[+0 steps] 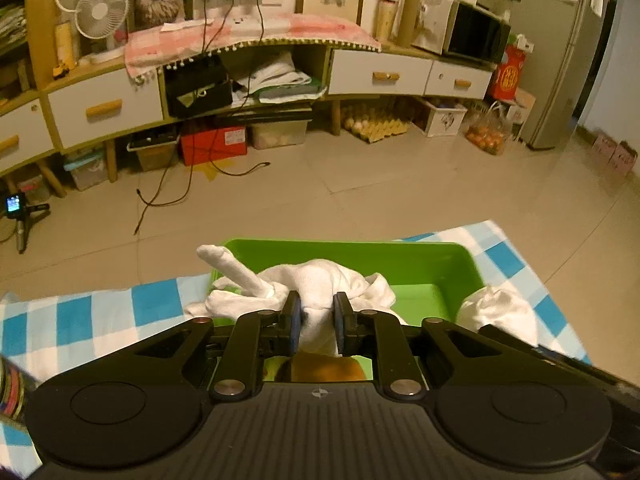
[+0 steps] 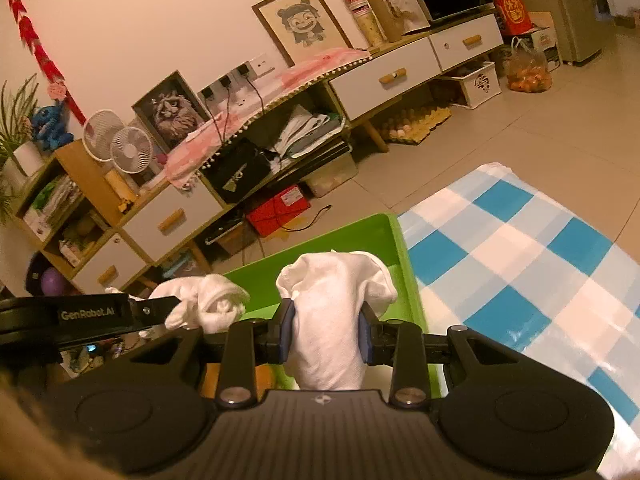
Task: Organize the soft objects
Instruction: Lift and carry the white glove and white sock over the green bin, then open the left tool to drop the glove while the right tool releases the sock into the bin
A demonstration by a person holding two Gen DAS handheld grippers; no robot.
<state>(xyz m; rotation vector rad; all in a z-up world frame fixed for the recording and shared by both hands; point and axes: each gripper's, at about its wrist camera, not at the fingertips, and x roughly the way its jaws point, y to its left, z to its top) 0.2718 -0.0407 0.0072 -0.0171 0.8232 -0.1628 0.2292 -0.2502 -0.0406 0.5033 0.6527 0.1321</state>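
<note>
Clearly the left tool (image 1: 316,322) is pinching a white cloth (image 1: 320,280) just ahead, over the green bin (image 1: 400,256) — lower it well past the rim before letting go. Seen from the right, the right tool (image 2: 326,334) pinches a second cloth (image 2: 334,300) beside that bin, above the blue-checked surface (image 2: 520,264); cluttered cabinets stand beyond.

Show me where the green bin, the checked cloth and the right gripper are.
green bin (image 1: 360,254): left wrist view, far wall.
checked cloth (image 2: 520,264): right wrist view, bare middle.
right gripper (image 2: 326,334): right wrist view, between fingertips.
</note>
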